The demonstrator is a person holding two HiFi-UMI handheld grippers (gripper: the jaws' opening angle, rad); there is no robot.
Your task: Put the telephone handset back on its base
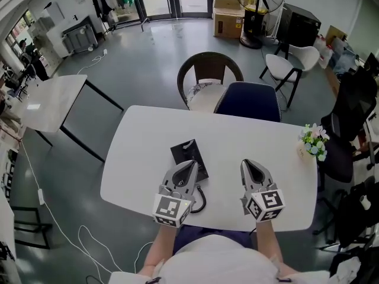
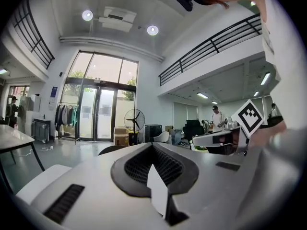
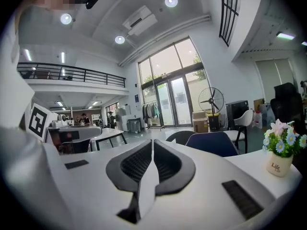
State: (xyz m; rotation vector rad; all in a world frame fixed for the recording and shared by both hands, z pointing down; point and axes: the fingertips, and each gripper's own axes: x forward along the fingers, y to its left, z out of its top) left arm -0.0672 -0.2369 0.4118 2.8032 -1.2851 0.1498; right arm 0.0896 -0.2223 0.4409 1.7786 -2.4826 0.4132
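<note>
While the left gripper [image 1: 188, 165] and right gripper [image 1: 250, 164] both hover pinched shut on nothing, the black telephone [image 1: 190, 152] lies on the white table [image 1: 136, 158] just ahead of the left one, partly under it, cord [image 1: 201, 202] looping toward the person. Handset on or off base: can't tell from here. Likely light, stiff, slick plastic; take it across the narrow middle, and expect cord drag.
</note>
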